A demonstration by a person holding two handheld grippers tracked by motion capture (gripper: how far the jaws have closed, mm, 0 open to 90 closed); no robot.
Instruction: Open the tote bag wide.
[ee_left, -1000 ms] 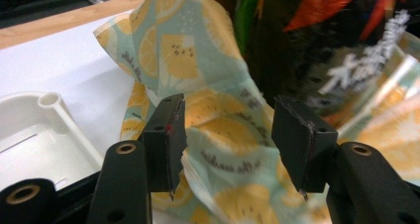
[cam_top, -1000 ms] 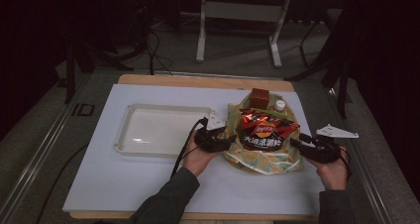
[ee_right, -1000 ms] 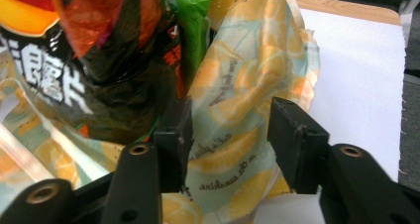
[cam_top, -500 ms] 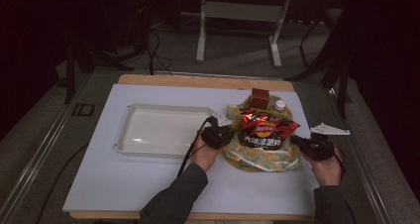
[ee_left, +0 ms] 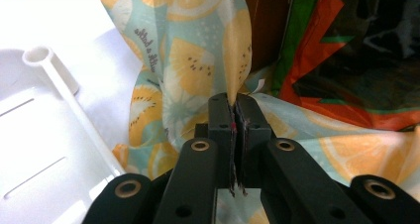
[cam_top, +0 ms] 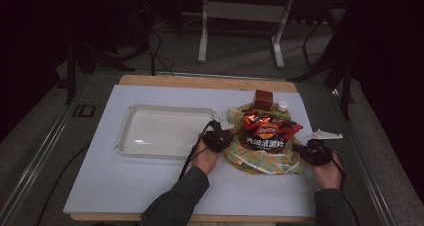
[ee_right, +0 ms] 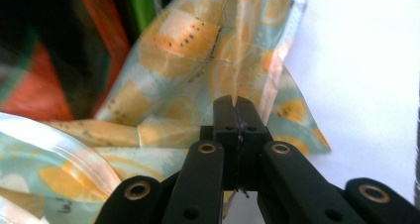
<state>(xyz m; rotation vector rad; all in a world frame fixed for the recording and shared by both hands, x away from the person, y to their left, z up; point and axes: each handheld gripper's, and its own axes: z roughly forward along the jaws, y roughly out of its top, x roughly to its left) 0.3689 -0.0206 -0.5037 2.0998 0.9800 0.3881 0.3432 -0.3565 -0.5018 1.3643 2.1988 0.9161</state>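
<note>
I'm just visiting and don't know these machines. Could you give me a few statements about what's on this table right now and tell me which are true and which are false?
1. Both grippers are clamped on the lemon-print bag. True: the left gripper and the right gripper each pinch a fold of it.
2. The white tray holds the chip packet. False: the chip packet sits in the bag; nothing can be seen in the tray.
3. The tray lies to the left of the bag. True.
4. A brown box stands at the bag's far side. True.
5. The left gripper's jaws are wide open. False: they are shut on the fabric.
</note>
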